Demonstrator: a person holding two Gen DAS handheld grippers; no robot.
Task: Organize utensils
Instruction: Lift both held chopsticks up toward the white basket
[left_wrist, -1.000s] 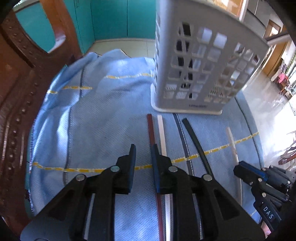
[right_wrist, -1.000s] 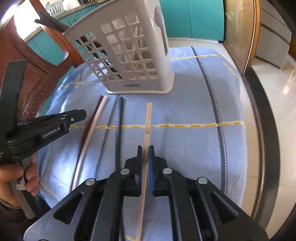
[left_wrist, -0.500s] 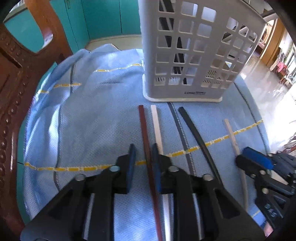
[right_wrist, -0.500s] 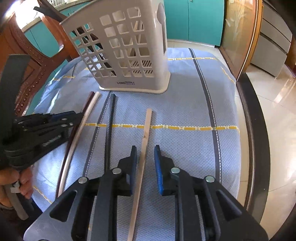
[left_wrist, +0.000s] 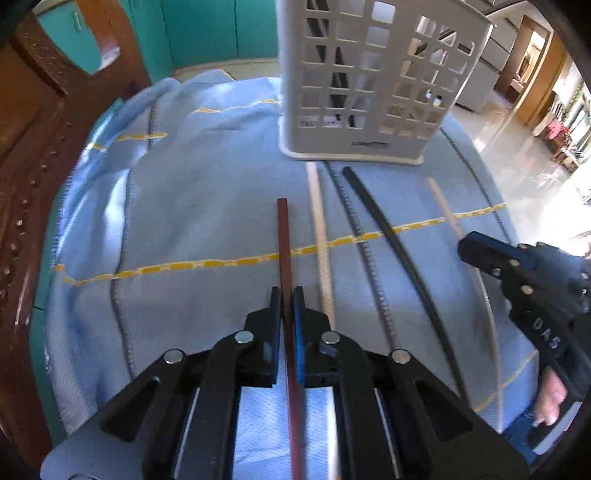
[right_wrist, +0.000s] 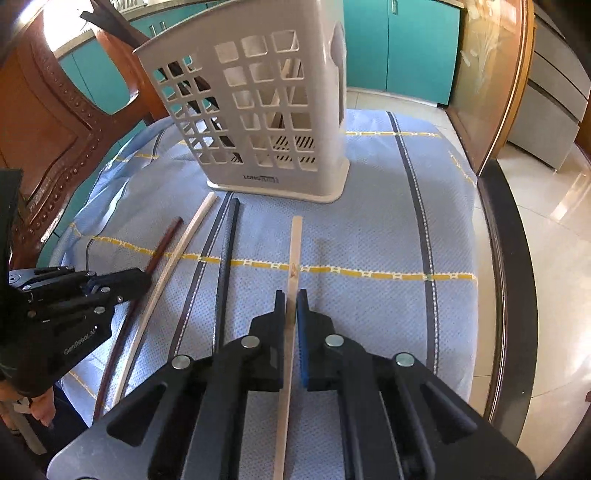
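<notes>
a blue cloth (right_wrist: 369, 229) covers the table, bearing a white basket (right_wrist: 258, 110) and loose chopsticks (right_wrist: 229, 251).

**Bright daylight, strong fisheye warp**

Both views are lit brightly by daylight. Glare is seen on the polished floor (left_wrist: 517, 147) at right, nearly blown out. The blue cloth (right_wrist: 369, 236) is evenly lit, with soft shadows. Edges are bent and vignetted black. Slight motion blur is noted in the left view.

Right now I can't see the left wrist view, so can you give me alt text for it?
The left tool is shut on a dark red chopstick, above a blue checked cloth. A white chopstick and a black chopstick lie alongside, pointing toward a white slotted basket. The right tool enters from the right edge.
</notes>
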